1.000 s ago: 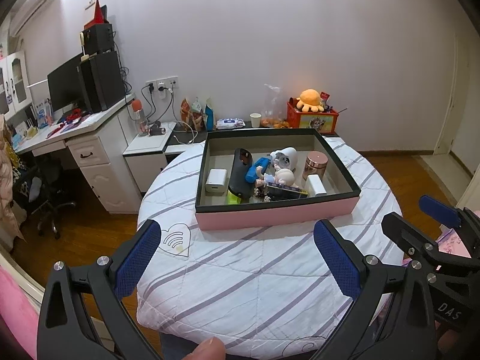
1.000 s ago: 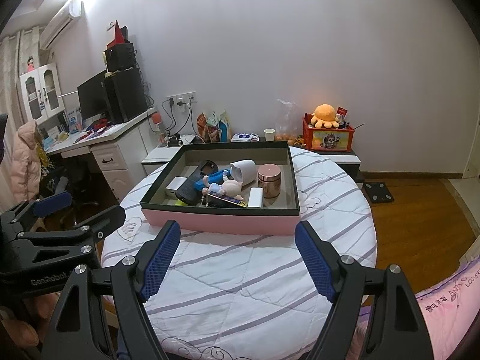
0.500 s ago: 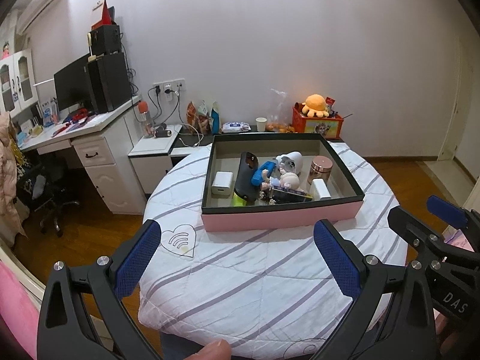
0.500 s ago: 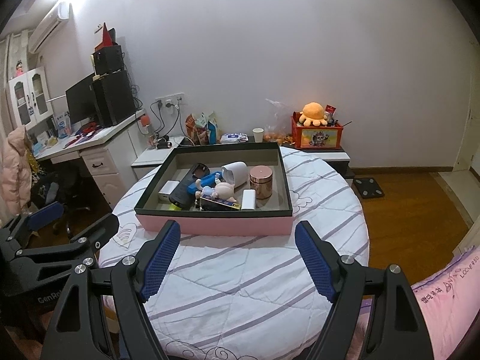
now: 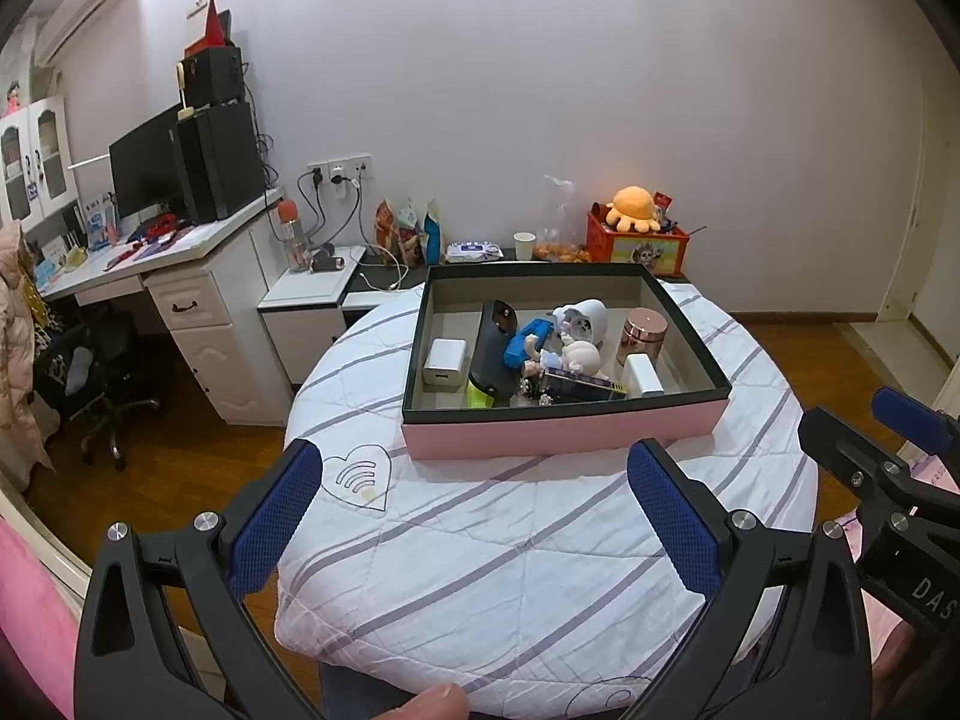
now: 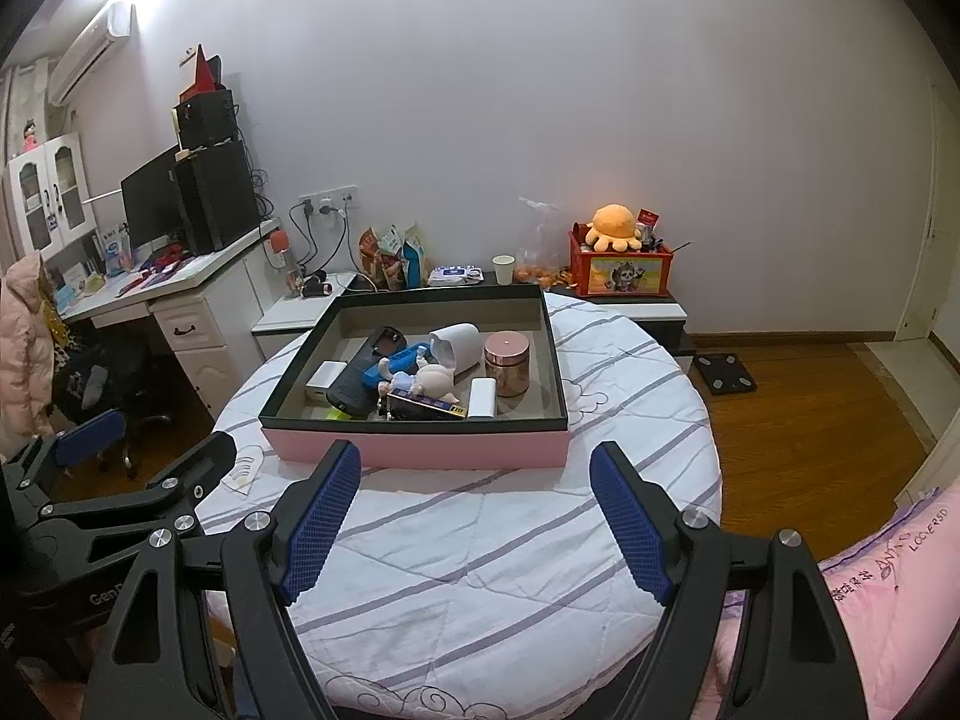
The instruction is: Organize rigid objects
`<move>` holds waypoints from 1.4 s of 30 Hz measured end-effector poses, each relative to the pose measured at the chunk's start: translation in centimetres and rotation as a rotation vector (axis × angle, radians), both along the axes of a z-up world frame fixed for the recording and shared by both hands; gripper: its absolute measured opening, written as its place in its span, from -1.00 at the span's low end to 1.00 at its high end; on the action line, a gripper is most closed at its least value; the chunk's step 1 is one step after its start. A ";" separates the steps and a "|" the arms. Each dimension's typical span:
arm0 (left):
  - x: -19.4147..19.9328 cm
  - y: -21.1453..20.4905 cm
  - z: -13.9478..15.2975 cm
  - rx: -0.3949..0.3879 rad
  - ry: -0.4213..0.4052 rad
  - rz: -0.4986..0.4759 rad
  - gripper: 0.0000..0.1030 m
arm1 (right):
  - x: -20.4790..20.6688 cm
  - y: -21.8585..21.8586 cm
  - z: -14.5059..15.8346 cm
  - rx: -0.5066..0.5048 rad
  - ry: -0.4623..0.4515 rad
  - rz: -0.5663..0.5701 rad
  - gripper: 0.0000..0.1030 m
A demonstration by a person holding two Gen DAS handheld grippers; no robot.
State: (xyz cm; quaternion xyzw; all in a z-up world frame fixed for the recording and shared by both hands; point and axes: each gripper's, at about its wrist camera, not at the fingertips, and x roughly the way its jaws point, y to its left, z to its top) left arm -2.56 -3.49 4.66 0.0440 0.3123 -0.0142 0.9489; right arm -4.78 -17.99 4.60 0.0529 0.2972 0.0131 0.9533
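Note:
A pink box with a black rim (image 5: 564, 435) (image 6: 420, 450) sits on a round table under a striped white cloth (image 5: 510, 540). It holds a jumble: a white charger block (image 5: 444, 360), a black case (image 5: 495, 348), a blue toy (image 5: 528, 342), a doll figure (image 5: 579, 357), a white cup on its side (image 5: 585, 318), a rose-gold jar (image 5: 643, 333) (image 6: 507, 363) and a white bar (image 5: 643, 375). My left gripper (image 5: 474, 480) and right gripper (image 6: 474, 480) are both open and empty, hovering before the box's near side.
A white desk with a monitor and black speakers (image 5: 180, 180) stands at left, an office chair (image 5: 102, 372) beside it. A low cabinet behind the table carries snacks and a red box with an orange plush (image 5: 636, 234). A black scale (image 6: 726, 372) lies on the wood floor at right.
Both grippers have drawn back and shifted slightly, so the box looks a little farther away. Both stay open. Nothing in the box has moved.

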 end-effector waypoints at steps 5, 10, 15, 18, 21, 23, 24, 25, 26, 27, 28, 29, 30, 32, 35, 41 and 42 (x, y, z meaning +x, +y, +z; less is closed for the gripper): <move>0.2 0.1 -0.6 -0.004 0.020 -0.002 1.00 | 0.1 -0.1 0.0 -0.003 0.002 -0.001 0.56; 0.4 0.0 -0.8 -0.008 0.033 -0.013 1.00 | 0.2 -0.1 -0.2 -0.004 0.006 0.002 0.56; 0.4 -0.1 -0.9 -0.003 0.035 -0.019 1.00 | 0.2 -0.1 -0.2 -0.007 0.006 0.006 0.56; 0.5 -0.3 -0.9 0.005 0.042 -0.027 1.00 | 0.3 -0.1 -0.2 -0.006 0.006 0.005 0.56; 0.6 -0.3 -1.1 0.003 0.049 -0.033 1.00 | 0.3 0.0 -0.2 -0.007 0.006 0.005 0.56; 0.6 -0.3 -1.1 -0.004 0.056 -0.039 1.00 | 0.2 0.0 -0.1 -0.007 0.007 0.007 0.56; 0.7 -0.3 -1.1 -0.008 0.058 -0.042 1.00 | 0.2 0.1 -0.1 -0.008 0.006 0.007 0.56; 0.6 -0.3 -1.1 -0.010 0.059 -0.044 1.00 | 0.2 0.1 -0.1 -0.008 0.007 0.007 0.56; 0.6 -0.3 -1.1 -0.012 0.060 -0.048 1.00 | 0.2 0.1 -0.1 -0.007 0.007 0.007 0.56; 0.7 -0.3 -1.1 -0.015 0.061 -0.051 1.00 | 0.2 0.1 -0.1 -0.007 0.006 0.007 0.56; 0.7 -0.3 -1.1 -0.016 0.061 -0.053 1.00 | 0.2 0.1 -0.1 -0.007 0.007 0.006 0.56; 0.7 -0.3 -1.1 -0.015 0.060 -0.053 1.00 | 0.2 0.1 -0.1 -0.007 0.007 0.007 0.56; 0.7 -0.3 -1.1 -0.015 0.061 -0.053 1.00 | 0.2 0.1 -0.1 -0.006 0.007 0.007 0.56; 0.7 -0.3 -1.1 -0.016 0.060 -0.054 1.00 | 0.2 0.1 -0.1 -0.007 0.007 0.008 0.56; 0.7 -0.4 -1.1 -0.013 0.058 -0.049 1.00 | 0.2 0.1 -0.1 -0.007 0.007 0.009 0.56; 0.4 -0.3 -0.8 0.006 0.036 -0.041 1.00 | 0.2 0.1 -0.1 -0.007 0.007 0.008 0.56; 0.4 -0.3 -0.7 0.006 0.031 -0.040 1.00 | 0.2 0.1 -0.1 -0.007 0.007 0.008 0.56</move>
